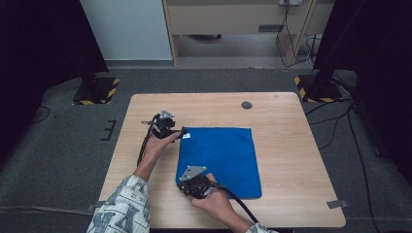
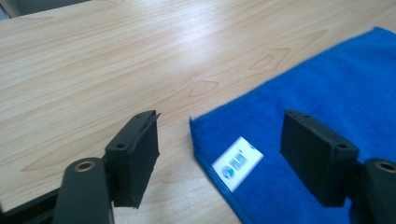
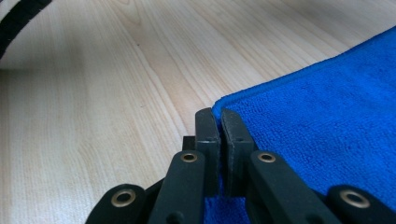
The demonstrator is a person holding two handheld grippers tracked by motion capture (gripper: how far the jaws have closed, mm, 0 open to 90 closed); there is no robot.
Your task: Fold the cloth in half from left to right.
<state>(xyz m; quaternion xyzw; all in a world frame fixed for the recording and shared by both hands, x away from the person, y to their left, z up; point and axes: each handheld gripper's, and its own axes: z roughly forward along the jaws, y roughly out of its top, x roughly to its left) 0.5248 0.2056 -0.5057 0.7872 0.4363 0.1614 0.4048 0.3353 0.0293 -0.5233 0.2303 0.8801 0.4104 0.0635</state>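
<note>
Blue cloth (image 1: pixel 219 160): microfibre, lies flat on the wooden table (image 1: pixel 291 160), a bit left of centre; white label (image 2: pixel 237 163) at its far-left corner.
Right gripper (image 3: pixel 219 122): jaws pressed together on the near-left corner of the cloth; I read it as pinching the hem, fabric sits between the pads.
Left gripper (image 2: pixel 219 156): jaws spread, straddling the far-left corner and the label, pads not touching the fabric; no grip there yet.
Work in hand: I judge a two-corner pickup along the left edge, probably for a fold toward the right.
Risk 1: left pad nearest the bare wood sits off the cloth; if I close from here it may catch the hem alone and slip off on the lift.
Risk 2: right pinch looks shallow, right at the corner tip; a pull could drag it free.
Risk 3: lifting one corner ahead of the other would skew the cloth and slide it on the smooth wood.
Risk 4: closing too low could scrape the pads on the table.
</note>
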